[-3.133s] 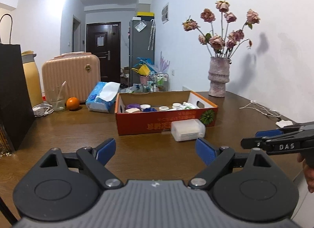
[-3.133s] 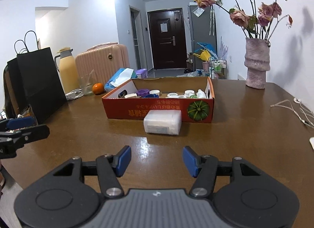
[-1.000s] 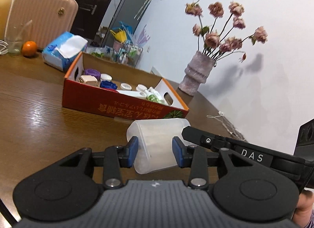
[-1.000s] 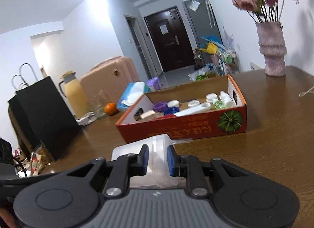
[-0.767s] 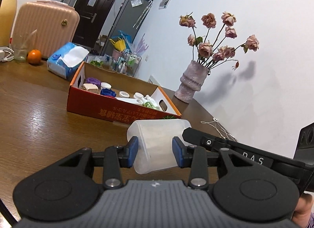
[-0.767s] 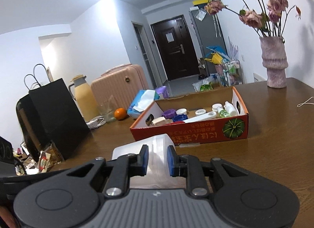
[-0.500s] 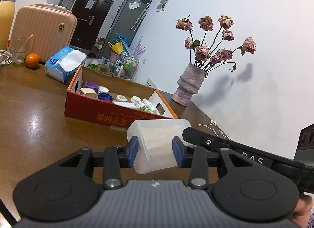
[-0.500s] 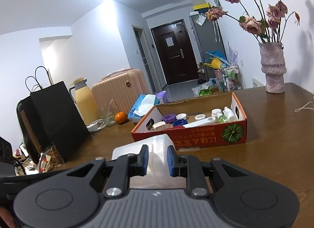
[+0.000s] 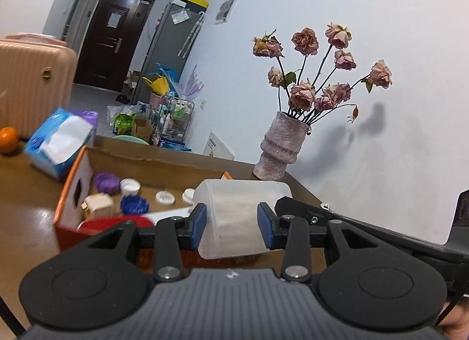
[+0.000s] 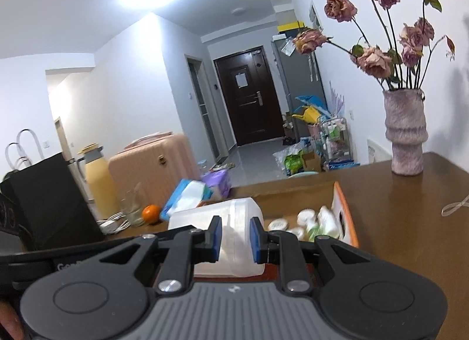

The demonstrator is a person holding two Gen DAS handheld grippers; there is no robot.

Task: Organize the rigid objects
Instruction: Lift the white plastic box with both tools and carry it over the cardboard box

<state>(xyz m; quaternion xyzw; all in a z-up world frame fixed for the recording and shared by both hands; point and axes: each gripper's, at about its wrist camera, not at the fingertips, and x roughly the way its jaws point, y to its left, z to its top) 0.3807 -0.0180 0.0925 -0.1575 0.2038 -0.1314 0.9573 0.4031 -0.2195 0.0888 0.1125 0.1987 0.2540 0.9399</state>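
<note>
Tub (image 9: 243, 217) is up off the surface, clamped at opposite ends by both grippers' fingers (image 9: 200, 224), left gripper (image 9: 231, 224) and right gripper (image 10: 234, 239), its long axis running between them, hanging over the box (image 9: 73, 190) near edge.

Translucent white container (image 9: 237, 217), orange-red cardboard box (image 9: 70, 193) (purple, blue lids inside)

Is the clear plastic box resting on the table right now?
No, the plastic box is lifted above the cardboard tray, clamped by the left gripper and the right gripper.
</note>
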